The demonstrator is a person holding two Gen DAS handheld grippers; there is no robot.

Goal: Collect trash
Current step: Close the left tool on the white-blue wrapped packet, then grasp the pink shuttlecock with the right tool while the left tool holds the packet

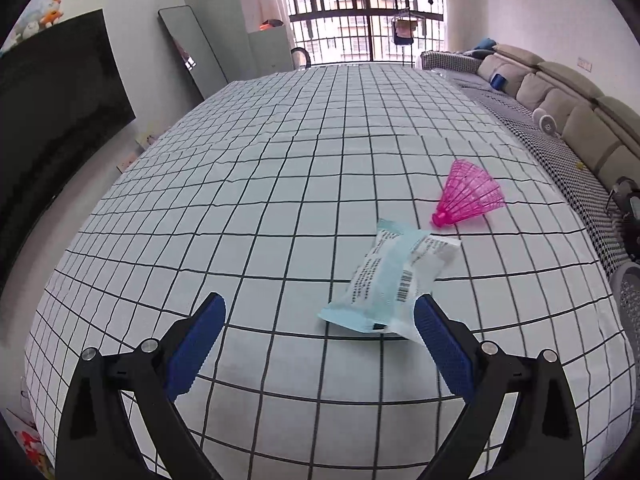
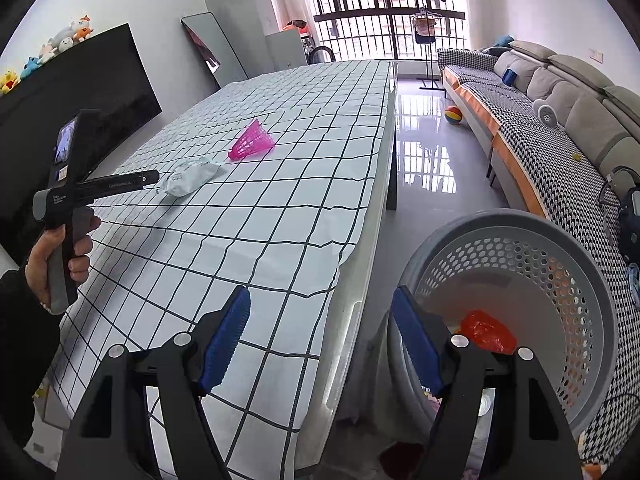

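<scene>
Left wrist view, pink shuttlecock [image 1: 469,194] just beyond wrapper [image 1: 394,278], checked tablecloth [image 1: 280,184]

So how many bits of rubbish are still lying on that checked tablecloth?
2: a pale blue wrapper just ahead of the open left gripper, and a pink shuttlecock just beyond it. The near table edge is out of view.

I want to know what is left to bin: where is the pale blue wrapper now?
The wrapper lies on the checked tablecloth, just ahead of the open left gripper and just short of the pink shuttlecock.
</scene>
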